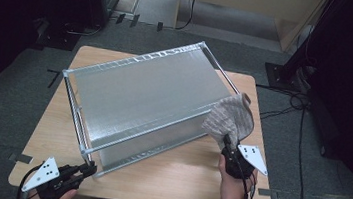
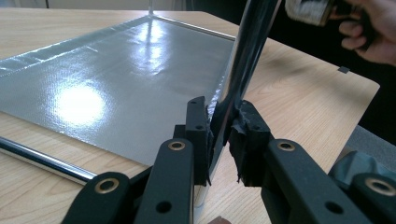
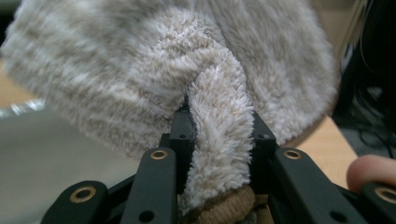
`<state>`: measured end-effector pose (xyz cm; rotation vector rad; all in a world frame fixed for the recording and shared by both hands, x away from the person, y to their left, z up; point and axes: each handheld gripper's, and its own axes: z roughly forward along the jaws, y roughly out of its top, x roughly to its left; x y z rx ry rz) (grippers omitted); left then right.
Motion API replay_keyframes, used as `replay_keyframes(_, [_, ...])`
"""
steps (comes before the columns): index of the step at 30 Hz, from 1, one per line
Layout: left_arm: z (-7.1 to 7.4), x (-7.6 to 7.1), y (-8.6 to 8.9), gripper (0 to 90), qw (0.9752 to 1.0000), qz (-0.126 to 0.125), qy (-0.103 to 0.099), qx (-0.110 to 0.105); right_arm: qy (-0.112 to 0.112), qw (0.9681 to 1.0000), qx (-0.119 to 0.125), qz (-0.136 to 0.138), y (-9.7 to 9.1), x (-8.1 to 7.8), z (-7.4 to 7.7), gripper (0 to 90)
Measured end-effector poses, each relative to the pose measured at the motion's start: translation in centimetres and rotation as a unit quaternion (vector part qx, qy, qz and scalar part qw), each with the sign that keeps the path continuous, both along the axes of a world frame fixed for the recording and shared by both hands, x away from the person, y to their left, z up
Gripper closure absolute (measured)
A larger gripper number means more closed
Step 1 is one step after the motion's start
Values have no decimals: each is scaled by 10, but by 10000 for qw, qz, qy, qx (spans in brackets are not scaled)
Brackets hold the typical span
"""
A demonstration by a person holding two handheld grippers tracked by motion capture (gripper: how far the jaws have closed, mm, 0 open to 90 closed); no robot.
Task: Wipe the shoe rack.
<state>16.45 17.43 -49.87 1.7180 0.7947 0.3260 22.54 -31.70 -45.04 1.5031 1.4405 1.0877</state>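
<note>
Sock, fuzzy beige-and-cream striped (image 1: 229, 119): soft, light, limp; right gripper (image 1: 228, 144) pinches a fold. Left gripper (image 1: 87, 170) clamps silver fabric-lined metal-tube rack (image 1: 144, 96) at its stiff front-left corner post.

A fluffy sock (image 1: 230, 118), striped in beige and off-white with a tan cuff, is seen against a silver-grey woven sheet (image 1: 144, 96) framed by shiny chrome rods (image 1: 76, 113). The table (image 1: 191, 176) is shown in pale wood grain. Both grippers, left (image 1: 87, 170) and right (image 1: 227, 144), are black, with brass-coloured rivets and white dotted plates.
</note>
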Motion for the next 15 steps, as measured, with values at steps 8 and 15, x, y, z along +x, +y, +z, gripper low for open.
replay_keyframes(8, [0, 0, 0, 783, 10000, 2, 3, -5, 1099, 9921, -301, 521, 19, 14, -48, 708])
replay_keyframes(15, [0, 0, 0, 782, 10000, -9, 9, -19, 1135, 9804, -565, 1506, 57, 18, -53, 706])
